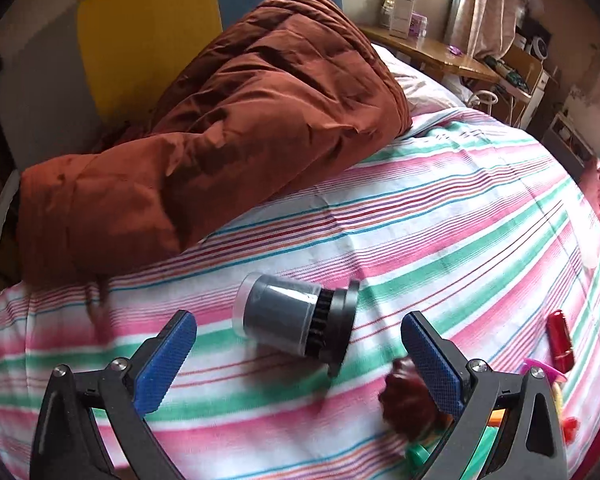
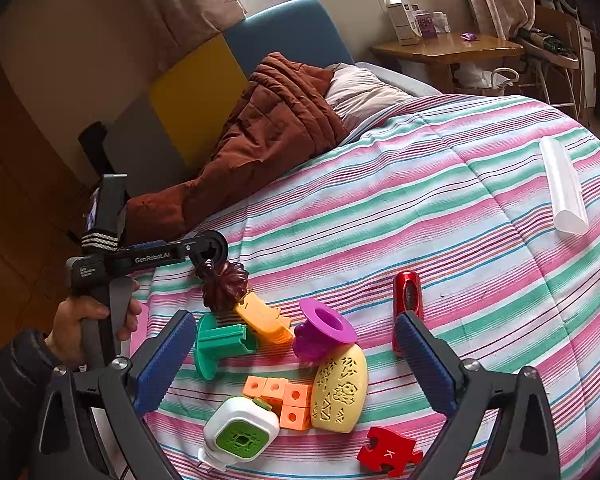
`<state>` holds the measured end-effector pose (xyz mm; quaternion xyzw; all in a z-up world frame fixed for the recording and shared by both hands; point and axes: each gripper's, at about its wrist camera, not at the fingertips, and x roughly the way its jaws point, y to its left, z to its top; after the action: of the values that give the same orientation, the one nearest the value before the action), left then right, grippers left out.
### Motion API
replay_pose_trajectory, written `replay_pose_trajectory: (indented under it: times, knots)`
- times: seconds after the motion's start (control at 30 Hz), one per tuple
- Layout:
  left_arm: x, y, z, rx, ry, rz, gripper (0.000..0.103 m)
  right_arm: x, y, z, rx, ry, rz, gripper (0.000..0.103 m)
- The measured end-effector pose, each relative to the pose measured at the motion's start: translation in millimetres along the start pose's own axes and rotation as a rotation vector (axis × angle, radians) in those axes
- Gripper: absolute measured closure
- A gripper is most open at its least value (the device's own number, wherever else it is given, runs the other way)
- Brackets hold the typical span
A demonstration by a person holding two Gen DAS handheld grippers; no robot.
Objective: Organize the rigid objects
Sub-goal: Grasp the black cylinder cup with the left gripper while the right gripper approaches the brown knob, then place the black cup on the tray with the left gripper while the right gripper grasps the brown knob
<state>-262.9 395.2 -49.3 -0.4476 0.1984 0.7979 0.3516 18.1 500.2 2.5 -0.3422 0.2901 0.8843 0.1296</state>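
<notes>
We are looking first at the dark red ridged piece point(image 2: 225, 285), which is lying on the striped bedspread point(image 2: 440, 200) at the far left end of a cluster of toys. We are taking this piece as our landmark. The left gripper point(image 1: 298, 346) is hovering just beside it with its blue pads spread wide and nothing between them; in the left wrist view the piece point(image 1: 406, 398) is sitting against the outer side of the right-hand pad point(image 1: 432, 364). From the right wrist view we cannot tell whether the tool's tip is touching it.

Just in front of the dark red piece, toward us, an orange block point(image 2: 264, 318) and a green flanged spool point(image 2: 220, 346) are lying close together. Right of those, a purple flanged spool point(image 2: 324, 330) is leaning over a yellow patterned oval point(image 2: 340, 388). Nearer still, orange cubes point(image 2: 284, 396), a white case with a green centre point(image 2: 240, 428) and a red puzzle piece point(image 2: 388, 456) are resting. A red lighter point(image 2: 407, 304) is lying well to the right of the landmark, and a white tube point(image 2: 564, 188) far beyond that.

Left of the dark red piece, a grey jar with a black lid point(image 1: 296, 320) is lying on its side, between the left gripper's pads but beyond them. The right gripper point(image 2: 296, 354) is hanging over the cluster, jaws wide apart and empty. A hand point(image 2: 88, 320) is gripping the left tool's handle. A brown quilt point(image 1: 220, 120) is heaped far behind.
</notes>
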Motion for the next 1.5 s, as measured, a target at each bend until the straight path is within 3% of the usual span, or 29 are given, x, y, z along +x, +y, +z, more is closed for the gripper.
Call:
replay_pose_trajectory:
  times: [0.07, 0.13, 0.17, 0.4, 0.6, 0.73, 0.8, 0.87, 0.93, 1.1, 1.33, 1.37, 1.4, 1.43, 1.5]
  knots:
    - [10, 1, 3, 0.008, 0.013, 0.019, 0.001, 1, 0, 0, 0.004, 0.004, -0.002, 0.002]
    - [16, 0, 3, 0.02, 0.023, 0.023, 0.019, 2, -1, 0, 0.007, 0.008, -0.003, 0.002]
    - [20, 1, 2, 0.019, 0.038, 0.008, 0.039, 2, -1, 0, 0.006, 0.008, -0.01, 0.002]
    - [0, 6, -24, -0.072, -0.005, -0.062, 0.04, 4, 0, -1, 0.0, 0.015, -0.029, 0.002]
    - [-65, 14, -51, -0.128, -0.097, -0.042, 0.04, 9, 3, -3, -0.015, 0.035, -0.046, 0.003]
    - [-108, 26, -82, -0.177, -0.14, -0.031, 0.04, 13, 16, -9, -0.093, 0.053, -0.062, 0.013]
    - [-129, 33, -102, -0.206, -0.161, -0.026, 0.04, 15, 25, -12, -0.137, 0.065, -0.064, 0.022]
    - [-145, 37, -119, -0.214, -0.177, -0.008, 0.04, 16, 35, -13, -0.168, 0.07, -0.048, 0.039]
    - [-161, 44, -139, -0.233, -0.195, 0.004, 0.04, 21, 49, -11, -0.207, 0.081, -0.026, 0.047]
    - [-191, 66, -190, -0.309, -0.213, 0.043, 0.04, 58, 86, 2, -0.309, 0.12, 0.002, 0.049]
    - [-221, 103, -253, -0.46, -0.215, 0.069, 0.04, 131, 112, 10, -0.364, 0.212, -0.072, 0.05]
    - [-223, 107, -259, -0.478, -0.214, 0.071, 0.04, 141, 113, 11, -0.36, 0.226, -0.081, 0.059]
    - [-226, 112, -265, -0.493, -0.213, 0.075, 0.04, 148, 114, 11, -0.362, 0.231, -0.095, 0.061]
    - [-230, 117, -273, -0.51, -0.216, 0.086, 0.04, 150, 117, 13, -0.387, 0.202, -0.116, 0.077]
    - [-235, 122, -284, -0.531, -0.219, 0.098, 0.039, 154, 122, 17, -0.4, 0.194, -0.116, 0.08]
